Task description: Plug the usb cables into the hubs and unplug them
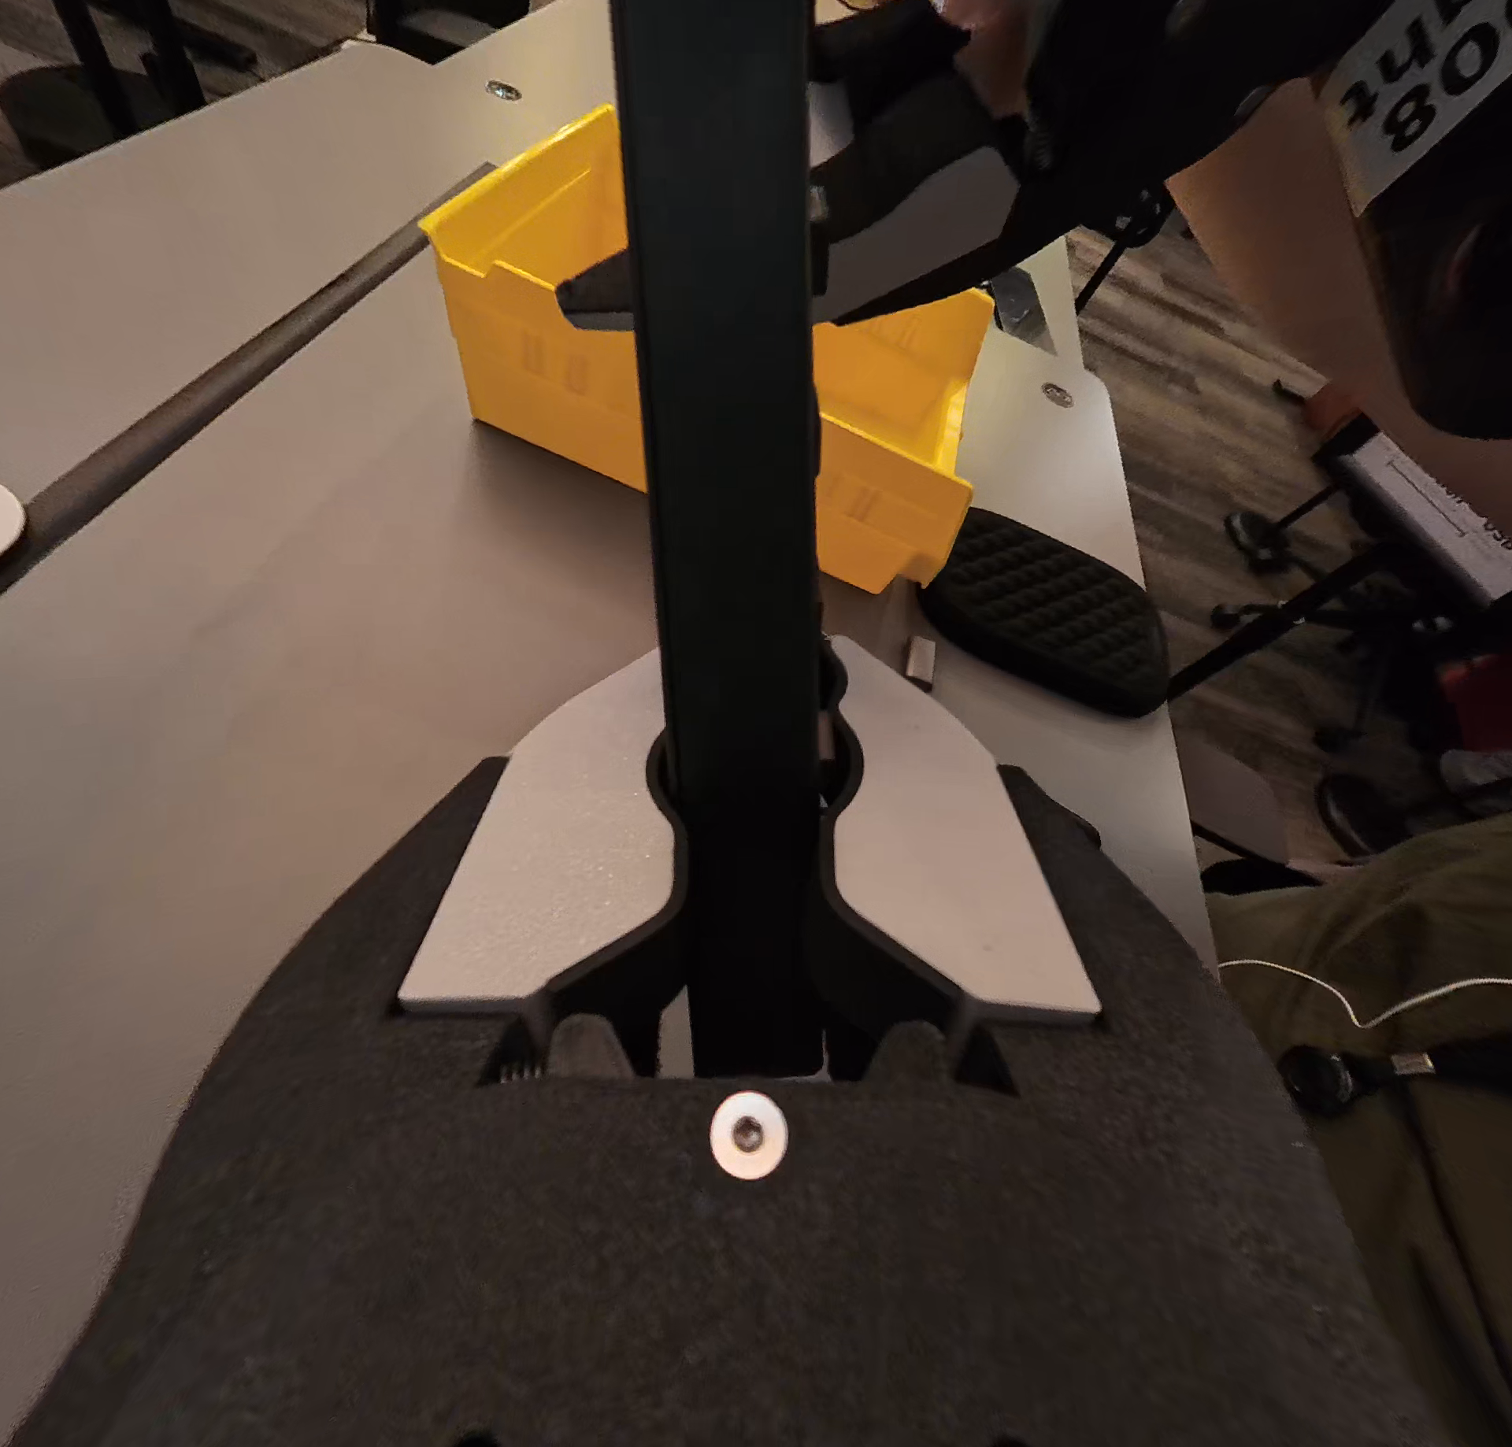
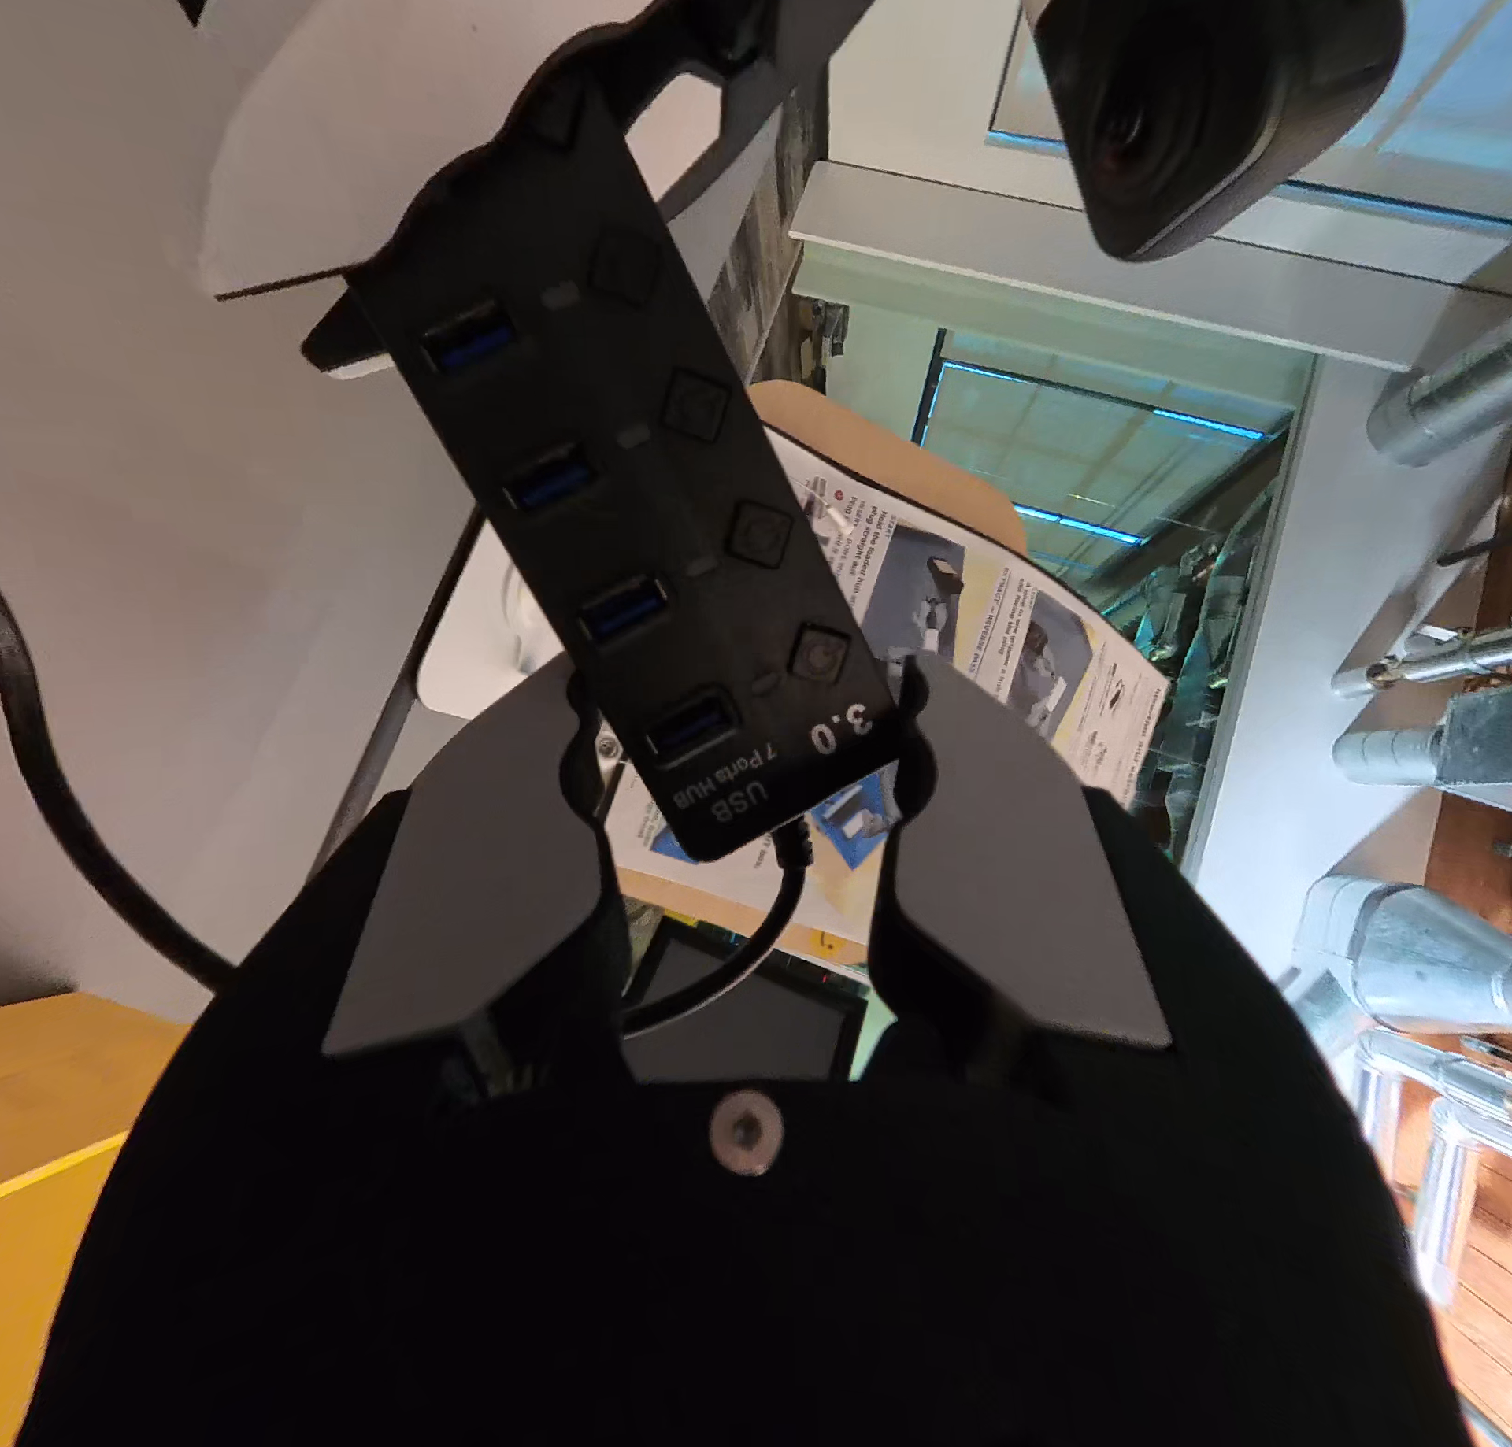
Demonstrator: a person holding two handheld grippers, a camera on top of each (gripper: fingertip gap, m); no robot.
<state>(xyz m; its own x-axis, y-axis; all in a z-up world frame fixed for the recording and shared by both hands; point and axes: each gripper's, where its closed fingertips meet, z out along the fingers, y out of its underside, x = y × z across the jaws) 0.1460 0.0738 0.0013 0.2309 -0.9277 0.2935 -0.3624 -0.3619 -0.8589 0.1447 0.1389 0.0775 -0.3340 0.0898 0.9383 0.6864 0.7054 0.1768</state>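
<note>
Here, in the left wrist view, the left gripper [image 1: 740, 741] is pressed together on a long black USB hub [image 1: 720, 393], seen edge-on as a narrow dark bar rising straight up between the two grey finger plates and out past the top of the frame. In the right wrist view the same hub [image 2: 630, 508] shows its broad face: a flat black strip with a row of blue-tongued ports [image 2: 623, 608] down one side, a row of small square buttons [image 2: 761, 531] down the other, and white lettering at its near end. From that near end a black cable [image 2: 736, 958] curls away downward and to the left. The right gripper [image 2: 749, 741] pinches the hub's near end, its fingers touching both long edges.

Beyond the left gripper, a grey surface [image 1: 286, 590] carries a yellow plastic bin [image 1: 540, 328], with a black textured pad [image 1: 1055, 622] just beside the bin's near right corner. The right gripper [image 1: 597, 295] also shows here, farther up the hub, in front of the bin. Farther off lie a wooden floor and dark chair legs.
</note>
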